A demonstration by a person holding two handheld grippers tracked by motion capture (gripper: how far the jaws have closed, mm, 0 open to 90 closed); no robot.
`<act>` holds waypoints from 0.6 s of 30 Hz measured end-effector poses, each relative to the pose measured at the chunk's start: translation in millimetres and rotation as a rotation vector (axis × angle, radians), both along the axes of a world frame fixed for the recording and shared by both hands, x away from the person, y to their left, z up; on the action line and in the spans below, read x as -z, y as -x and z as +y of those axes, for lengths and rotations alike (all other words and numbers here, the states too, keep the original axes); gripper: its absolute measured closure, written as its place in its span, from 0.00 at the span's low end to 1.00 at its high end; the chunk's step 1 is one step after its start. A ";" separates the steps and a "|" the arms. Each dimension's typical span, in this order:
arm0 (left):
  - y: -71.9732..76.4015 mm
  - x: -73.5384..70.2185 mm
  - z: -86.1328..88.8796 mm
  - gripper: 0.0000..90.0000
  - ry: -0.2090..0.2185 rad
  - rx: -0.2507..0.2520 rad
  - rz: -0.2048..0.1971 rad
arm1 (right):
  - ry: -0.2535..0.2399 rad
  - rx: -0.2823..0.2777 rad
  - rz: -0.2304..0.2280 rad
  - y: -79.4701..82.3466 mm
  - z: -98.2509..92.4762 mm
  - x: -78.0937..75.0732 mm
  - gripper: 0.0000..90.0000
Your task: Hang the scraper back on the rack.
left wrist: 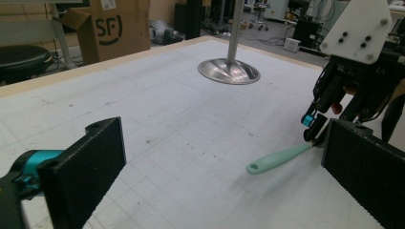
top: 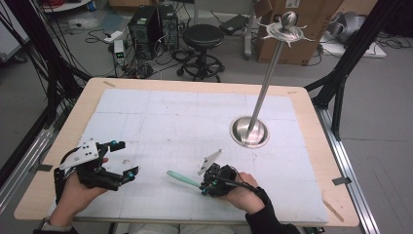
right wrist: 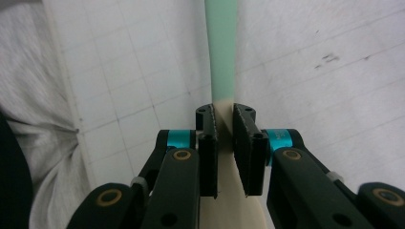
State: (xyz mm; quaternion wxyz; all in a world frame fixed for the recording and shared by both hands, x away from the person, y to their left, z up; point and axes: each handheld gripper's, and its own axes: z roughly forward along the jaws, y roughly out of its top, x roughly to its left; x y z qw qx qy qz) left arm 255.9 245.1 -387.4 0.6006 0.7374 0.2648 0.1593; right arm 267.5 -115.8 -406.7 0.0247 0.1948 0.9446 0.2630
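The right gripper (right wrist: 224,138) has its two black ribbed jaws pressed together on a slim utensil with a mint-green handle and a cream-coloured blade (right wrist: 220,52); the jaws clamp it where green meets cream. In the high view the utensil's green handle (top: 182,178) points left from the right gripper (top: 208,185), low over the table near its front edge, at the middle. From the left gripper view the handle end (left wrist: 277,160) looks to rest on or just above the mat; which, I cannot tell.

The left gripper (top: 121,161) sits well apart at the front left, its jaws standing wide with nothing between them and the person's hand (top: 78,192) around its body.

Beneath both lies a white gridded mat (top: 185,117), scuffed with dark marks, covering most of a pale wooden table (top: 311,112). On the mat's far right stands a polished steel stand with a round dished base (top: 249,132), a thin pole and a spiked disc under a ball on top.

Beyond the table, on a grey floor: a black round stool (top: 203,36), two dark computer towers (top: 153,24) amid tangled cables, and brown cardboard boxes (top: 311,19). Black frame struts flank both sides.
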 end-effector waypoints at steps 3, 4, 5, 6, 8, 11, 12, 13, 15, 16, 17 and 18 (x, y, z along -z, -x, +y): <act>-0.7 0.0 -0.7 0.02 0.002 0.003 -0.001 | -0.054 0.015 -0.024 -1.1 -7.6 -6.3 0.90; -0.8 0.0 -1.0 0.02 0.004 0.003 0.001 | -0.071 0.022 -0.033 -1.4 -10.4 -8.5 0.90; -1.1 -0.1 -1.0 0.02 0.003 0.003 0.001 | -0.089 0.026 -0.037 -1.9 -13.5 -11.0 0.90; -1.4 0.0 -0.8 0.02 0.002 0.004 0.000 | -0.110 0.032 -0.045 -2.5 -16.7 -13.0 0.90; -1.7 0.0 -1.1 0.02 0.003 0.004 0.001 | -0.151 0.042 -0.040 -4.2 -23.8 -16.8 0.90; -1.9 0.0 -1.5 0.02 0.004 0.005 0.000 | -0.198 0.066 -0.052 -6.5 -34.6 -21.5 0.90; -1.9 0.0 -1.6 0.02 0.003 0.005 -0.001 | -0.214 0.075 -0.060 -6.9 -38.2 -23.3 0.90; -2.1 -0.1 -1.8 0.02 0.004 0.006 -0.001 | -0.228 0.082 -0.065 -7.5 -42.0 -25.1 0.90; -2.2 0.0 -1.9 0.02 0.002 0.007 -0.001 | -0.256 0.093 -0.075 -8.2 -49.6 -30.4 0.90; -2.2 0.0 -2.0 0.02 0.000 0.006 0.000 | -0.290 0.108 -0.071 -9.1 -58.1 -36.0 0.90; -2.3 0.2 -2.3 0.02 0.000 0.009 0.001 | -0.290 0.108 -0.071 -9.1 -58.1 -36.0 0.90; -2.3 0.4 -2.5 0.02 -0.001 0.007 0.001 | -0.300 0.113 -0.080 -9.5 -62.2 -38.4 0.90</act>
